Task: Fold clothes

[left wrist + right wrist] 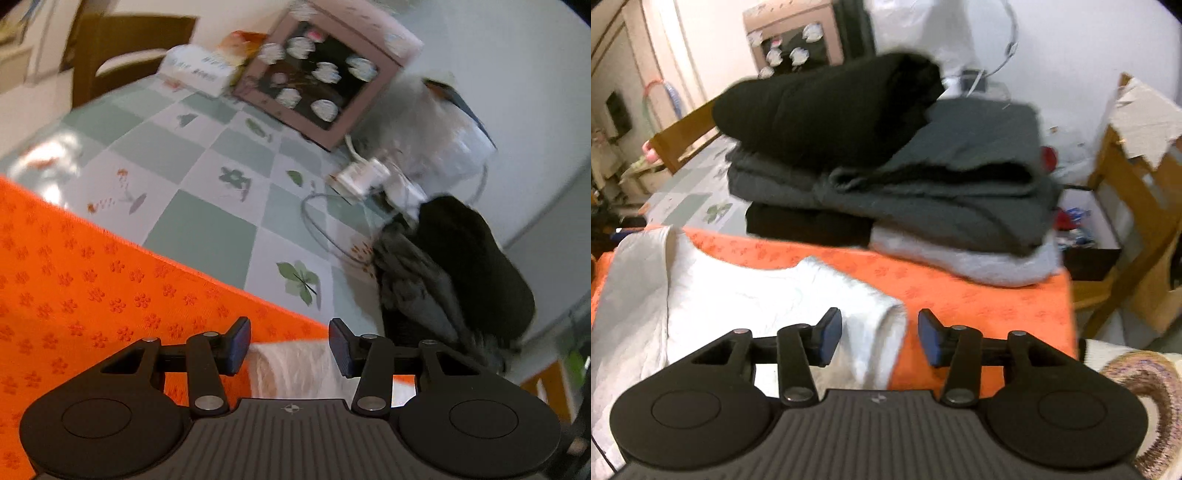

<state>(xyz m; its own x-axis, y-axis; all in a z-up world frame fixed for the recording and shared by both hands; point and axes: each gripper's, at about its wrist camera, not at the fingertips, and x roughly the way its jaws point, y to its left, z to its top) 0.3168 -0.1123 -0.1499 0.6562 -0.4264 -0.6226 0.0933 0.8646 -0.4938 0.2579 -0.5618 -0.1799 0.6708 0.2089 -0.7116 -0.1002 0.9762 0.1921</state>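
White garment [746, 295] lies seemingly loose between parted fingers [827, 338].

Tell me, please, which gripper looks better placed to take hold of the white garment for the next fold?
Probably the right gripper: the white garment spreads across the orange mat before it, one corner between its open jaws. The left gripper, also open, sees only a blurred strip.

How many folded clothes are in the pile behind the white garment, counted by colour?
Black: 2, the top one and the bottom one
Dark grey: 1
Light grey: 1
Total: 4 visible; any hidden layers cannot be told.
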